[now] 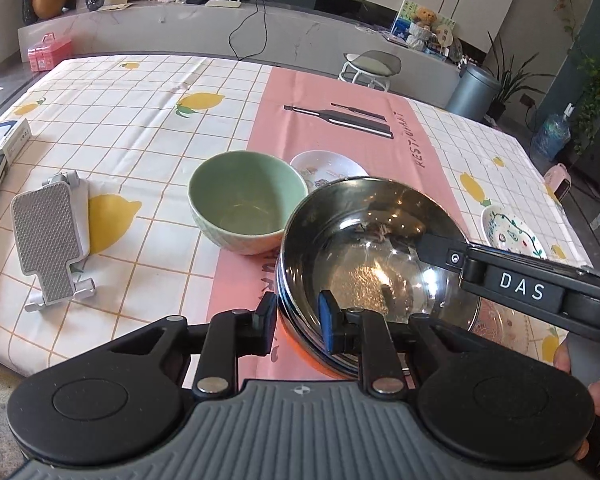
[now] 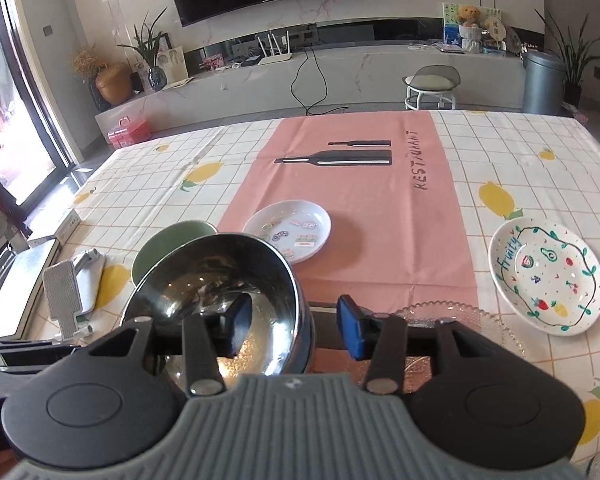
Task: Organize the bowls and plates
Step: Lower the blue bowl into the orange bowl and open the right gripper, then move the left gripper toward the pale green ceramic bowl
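The steel bowl (image 1: 364,256) is being gripped at its near rim by the left gripper (image 1: 296,320), while the right gripper (image 2: 296,328) is straddling the opposite rim, jaws parted.

The surface (image 2: 500,152) wears a white grid cloth printed with yellow lemons, crossed by a pink runner (image 2: 360,200) with black bottles. A pale green bowl (image 1: 244,200) sits beside a shiny steel bowl (image 1: 364,248); one white plate (image 2: 546,280) carries painted fruit and a green vine.
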Demonstrator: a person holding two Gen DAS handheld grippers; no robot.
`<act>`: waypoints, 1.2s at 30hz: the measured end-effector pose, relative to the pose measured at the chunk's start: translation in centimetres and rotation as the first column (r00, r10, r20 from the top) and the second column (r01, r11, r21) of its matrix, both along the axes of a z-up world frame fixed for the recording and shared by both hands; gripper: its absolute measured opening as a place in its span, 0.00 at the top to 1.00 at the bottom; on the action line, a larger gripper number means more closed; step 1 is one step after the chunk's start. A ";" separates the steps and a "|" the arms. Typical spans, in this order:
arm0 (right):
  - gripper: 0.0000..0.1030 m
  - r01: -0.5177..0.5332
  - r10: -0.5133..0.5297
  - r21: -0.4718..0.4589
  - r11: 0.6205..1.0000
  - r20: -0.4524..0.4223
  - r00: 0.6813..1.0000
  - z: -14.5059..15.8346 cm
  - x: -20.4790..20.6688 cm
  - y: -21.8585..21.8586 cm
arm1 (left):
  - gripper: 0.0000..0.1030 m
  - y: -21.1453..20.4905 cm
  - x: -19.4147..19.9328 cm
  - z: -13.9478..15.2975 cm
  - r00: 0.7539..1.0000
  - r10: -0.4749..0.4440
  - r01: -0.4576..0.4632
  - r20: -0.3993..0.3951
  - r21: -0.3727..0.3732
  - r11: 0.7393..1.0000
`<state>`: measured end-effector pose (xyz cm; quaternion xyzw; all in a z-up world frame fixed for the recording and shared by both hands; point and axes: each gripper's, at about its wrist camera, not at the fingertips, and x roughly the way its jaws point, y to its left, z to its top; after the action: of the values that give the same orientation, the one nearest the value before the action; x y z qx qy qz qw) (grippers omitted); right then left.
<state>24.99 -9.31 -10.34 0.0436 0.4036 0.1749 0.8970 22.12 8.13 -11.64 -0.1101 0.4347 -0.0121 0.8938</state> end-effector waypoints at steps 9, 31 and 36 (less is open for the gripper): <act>0.54 0.055 -0.055 0.000 0.998 -0.029 0.998 -1.7 1.2 -1.0 | 0.70 0.3 0.1 -0.5 0.997 0.052 -0.052 0.050 0.014 0.999; 0.43 0.083 -0.060 0.160 0.984 -0.142 0.988 -3.8 3.1 -3.1 | 0.46 2.1 0.0 -1.3 0.995 0.088 -0.085 0.047 -0.079 0.993; 0.42 0.096 -0.061 0.189 0.977 -0.184 0.981 -4.5 3.7 -3.4 | 0.46 2.2 0.0 -1.2 0.995 0.083 -0.077 0.058 -0.106 0.991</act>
<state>28.70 -12.72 -14.79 0.1637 0.4604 0.1738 0.8550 22.11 10.33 -12.83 -0.1733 0.4005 -0.0023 0.8997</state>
